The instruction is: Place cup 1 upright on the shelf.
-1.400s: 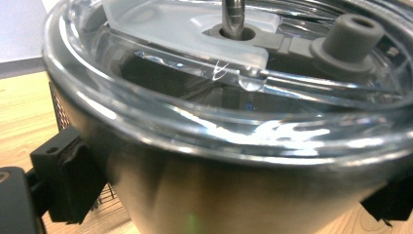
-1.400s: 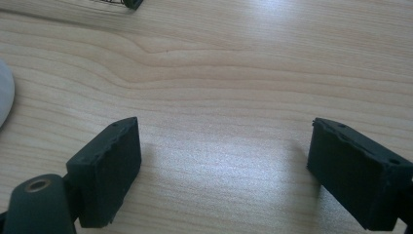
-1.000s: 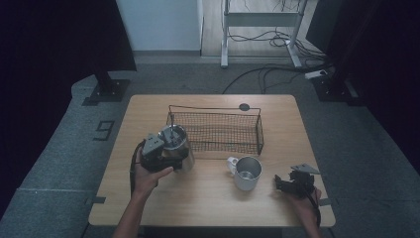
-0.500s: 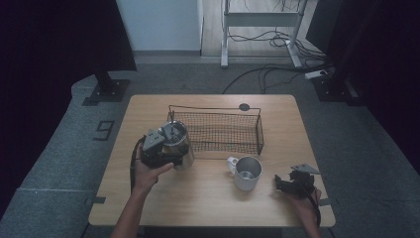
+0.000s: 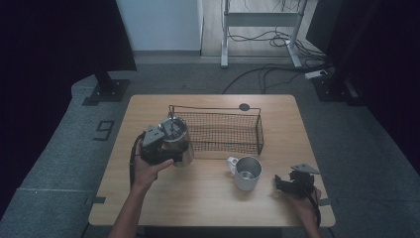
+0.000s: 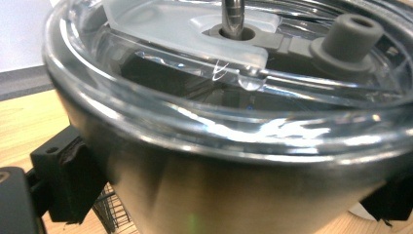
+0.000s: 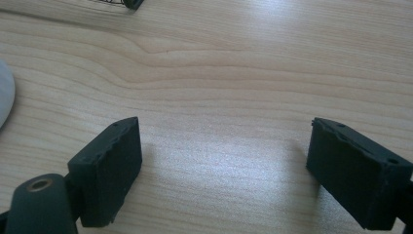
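Steel tumbler [image 5: 177, 141] with a clear lid sits clamped in the left claw [image 5: 166, 148] at nine o'clock of the wire basket [image 5: 218, 131], so it should travel upright and clear that rim, while the right claw [image 5: 289, 184] rests wide apart on the bench [image 5: 208, 198].

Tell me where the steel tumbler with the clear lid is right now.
In the high view the steel tumbler is at the table's left, gripped by the left gripper, beside the wire basket's left end.
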`<state>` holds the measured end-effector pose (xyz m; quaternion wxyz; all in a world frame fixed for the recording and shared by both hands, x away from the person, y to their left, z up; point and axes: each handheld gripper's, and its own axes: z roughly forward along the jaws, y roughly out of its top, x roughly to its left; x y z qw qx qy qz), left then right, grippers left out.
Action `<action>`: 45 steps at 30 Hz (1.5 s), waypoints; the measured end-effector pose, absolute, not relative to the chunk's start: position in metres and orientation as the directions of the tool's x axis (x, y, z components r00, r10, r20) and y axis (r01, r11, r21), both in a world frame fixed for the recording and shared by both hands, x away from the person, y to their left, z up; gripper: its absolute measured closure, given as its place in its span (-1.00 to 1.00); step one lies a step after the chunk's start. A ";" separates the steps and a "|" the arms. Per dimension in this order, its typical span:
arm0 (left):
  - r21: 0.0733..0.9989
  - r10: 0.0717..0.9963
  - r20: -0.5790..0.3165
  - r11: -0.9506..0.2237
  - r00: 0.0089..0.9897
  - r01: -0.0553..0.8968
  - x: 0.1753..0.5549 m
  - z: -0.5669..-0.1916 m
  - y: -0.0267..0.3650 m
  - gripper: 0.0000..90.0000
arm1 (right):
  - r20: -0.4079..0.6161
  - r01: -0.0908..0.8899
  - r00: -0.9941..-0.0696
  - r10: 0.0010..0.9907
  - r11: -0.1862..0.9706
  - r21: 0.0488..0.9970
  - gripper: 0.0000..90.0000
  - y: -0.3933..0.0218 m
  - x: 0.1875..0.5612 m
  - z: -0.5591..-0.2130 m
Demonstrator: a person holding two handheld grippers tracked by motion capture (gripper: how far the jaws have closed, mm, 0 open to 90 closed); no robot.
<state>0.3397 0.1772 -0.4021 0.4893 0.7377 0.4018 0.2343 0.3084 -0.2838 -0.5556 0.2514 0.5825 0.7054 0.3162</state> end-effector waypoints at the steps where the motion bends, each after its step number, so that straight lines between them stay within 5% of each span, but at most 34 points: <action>1: 0.911 0.822 -0.047 -0.197 0.567 0.362 0.340 -0.401 0.177 -0.91 | 0.013 0.663 -0.195 0.981 0.121 0.739 -0.72 -0.284 0.308 -0.556; 45: 0.920 0.834 -0.040 -0.185 0.550 0.347 0.361 -0.381 0.176 -0.91 | 0.013 0.662 -0.194 0.981 0.122 0.739 -0.72 -0.284 0.308 -0.556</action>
